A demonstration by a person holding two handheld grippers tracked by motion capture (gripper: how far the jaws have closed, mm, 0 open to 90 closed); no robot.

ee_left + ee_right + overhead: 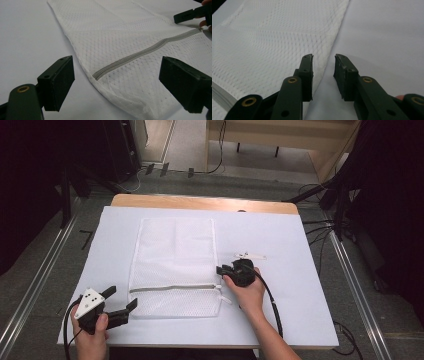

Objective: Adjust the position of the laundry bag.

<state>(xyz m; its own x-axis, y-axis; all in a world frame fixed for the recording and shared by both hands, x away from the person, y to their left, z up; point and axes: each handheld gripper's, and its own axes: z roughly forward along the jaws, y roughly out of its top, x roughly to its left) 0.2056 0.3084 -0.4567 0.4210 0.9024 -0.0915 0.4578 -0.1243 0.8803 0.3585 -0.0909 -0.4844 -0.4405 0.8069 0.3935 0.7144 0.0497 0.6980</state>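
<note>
White sheeting covers the wooden table, with dark floor, metal rails and cables around it. At the near left corner, the left gripper rests in the person's left hand, its jaws spread wide and aimed toward the flat white mesh laundry bag; in the left gripper view the bag's near left corner sits just ahead, between the open jaws but untouched. The bag lies in the middle of the sheet, its long axis running away from the person, and its grey zipper crosses the short way near the near end, closed as far as can be told. The zipper's pull end is at the right edge, just beside the right gripper, held by the right hand. The right gripper's jaws stand narrowly apart, holding nothing, straddling the bag's right edge. That hand seems nearer the pull, so any opening stroke would likely run leftward along the zipper. A small white strip lies just beyond the right gripper.
</note>
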